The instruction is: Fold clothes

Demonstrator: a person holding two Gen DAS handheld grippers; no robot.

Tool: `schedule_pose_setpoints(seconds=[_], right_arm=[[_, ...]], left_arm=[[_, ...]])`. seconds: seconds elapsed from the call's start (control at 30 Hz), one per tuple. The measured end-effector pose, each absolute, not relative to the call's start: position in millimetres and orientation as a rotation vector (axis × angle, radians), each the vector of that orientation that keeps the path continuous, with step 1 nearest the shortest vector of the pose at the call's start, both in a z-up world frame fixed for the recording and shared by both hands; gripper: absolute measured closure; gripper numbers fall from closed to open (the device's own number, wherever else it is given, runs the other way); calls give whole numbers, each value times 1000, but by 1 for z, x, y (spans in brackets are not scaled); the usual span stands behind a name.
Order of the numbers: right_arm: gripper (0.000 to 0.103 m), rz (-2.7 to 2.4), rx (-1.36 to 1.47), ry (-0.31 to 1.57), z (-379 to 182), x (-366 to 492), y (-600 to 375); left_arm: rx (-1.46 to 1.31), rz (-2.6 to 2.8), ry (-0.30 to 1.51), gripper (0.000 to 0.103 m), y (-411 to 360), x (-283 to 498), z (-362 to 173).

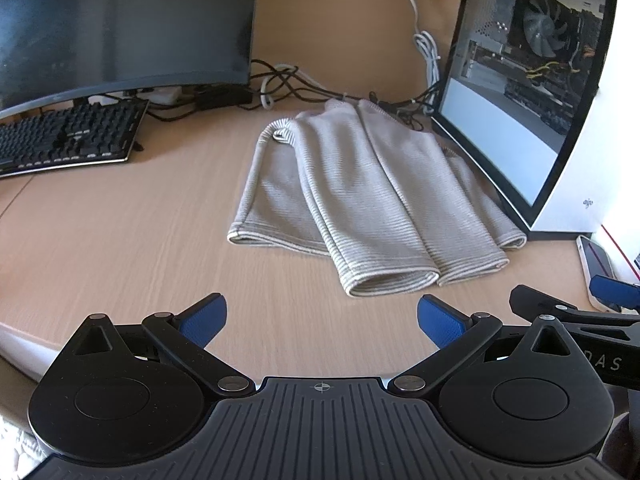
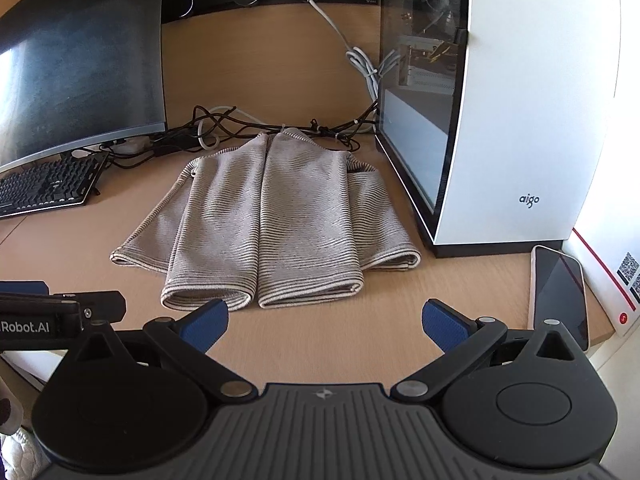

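Garment (image 2: 264, 216) collar end indistinct

My monitor (image 1: 120, 24) runs off the frame's left edge. The keyboard (image 1: 64, 136) is cut there too, and the PC case (image 2: 500, 100) loses its top.

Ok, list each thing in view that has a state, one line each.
left gripper: jaws open, holding nothing
right gripper: jaws open, holding nothing
striped garment: lying on the desk, both sides folded inward
monitor: screen dark
phone: face up, screen dark
white cable: plugged into the socket
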State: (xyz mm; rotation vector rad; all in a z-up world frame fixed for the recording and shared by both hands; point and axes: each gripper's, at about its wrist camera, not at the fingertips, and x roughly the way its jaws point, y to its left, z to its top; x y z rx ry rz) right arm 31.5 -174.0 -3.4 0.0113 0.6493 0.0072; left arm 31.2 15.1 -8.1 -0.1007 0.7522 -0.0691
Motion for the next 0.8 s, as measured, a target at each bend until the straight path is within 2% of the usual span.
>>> schedule_pose_setpoints(seconds=[0.43,0.8], right_arm=[[0,-43,59,675,-12,46,-161],[0,163,162,664,-18,181,-201]], left_arm=[[-115,-177,915,0,39,71,-36],[-217,-207,804,0,18,223,-28]])
